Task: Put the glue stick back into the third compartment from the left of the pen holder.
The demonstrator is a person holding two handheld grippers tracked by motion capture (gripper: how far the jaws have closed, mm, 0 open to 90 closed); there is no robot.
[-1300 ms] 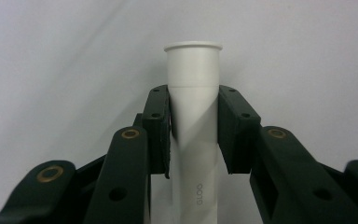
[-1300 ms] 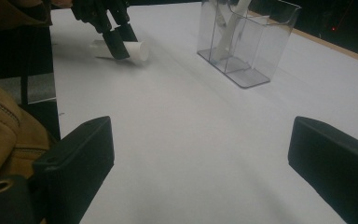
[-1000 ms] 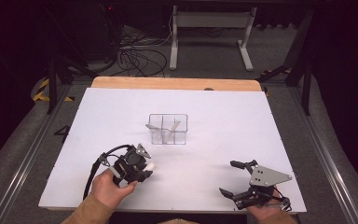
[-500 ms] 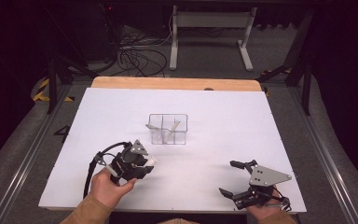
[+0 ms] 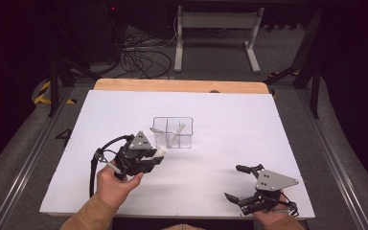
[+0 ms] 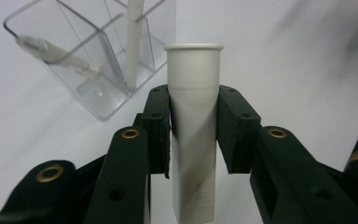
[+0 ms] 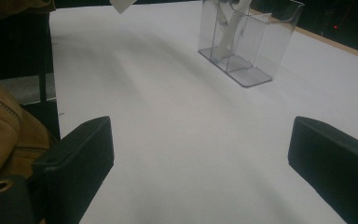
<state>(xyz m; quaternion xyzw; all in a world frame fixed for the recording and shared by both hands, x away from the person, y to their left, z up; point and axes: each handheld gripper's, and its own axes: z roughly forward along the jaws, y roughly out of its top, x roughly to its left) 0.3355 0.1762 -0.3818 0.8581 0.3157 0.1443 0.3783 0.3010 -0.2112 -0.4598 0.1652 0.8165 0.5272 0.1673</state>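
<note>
- White tube [image 6: 193, 126]: centre of the left gripper view, clamped between the jaws of the left tool [image 6: 193, 128]; flanged open mouth pointing toward the organiser. In the high view it sits left of centre, just below the organiser.
- Handling, judged: light, rigid plastic, smooth and likely slippery; hollow, so moderate squeeze. Best held mid-body below the rim, as now.
- Clear organiser [image 5: 173, 132]: middle of the table [image 5: 268, 124], divided compartments; a white stick [image 6: 135, 42] leans in one, a pale flat item [image 6: 56, 53] lies tilted in another.
- Right tool [image 5: 243, 183]: lower right of the high view, jaws spread wide, holding nothing, resting low over the table.
</note>
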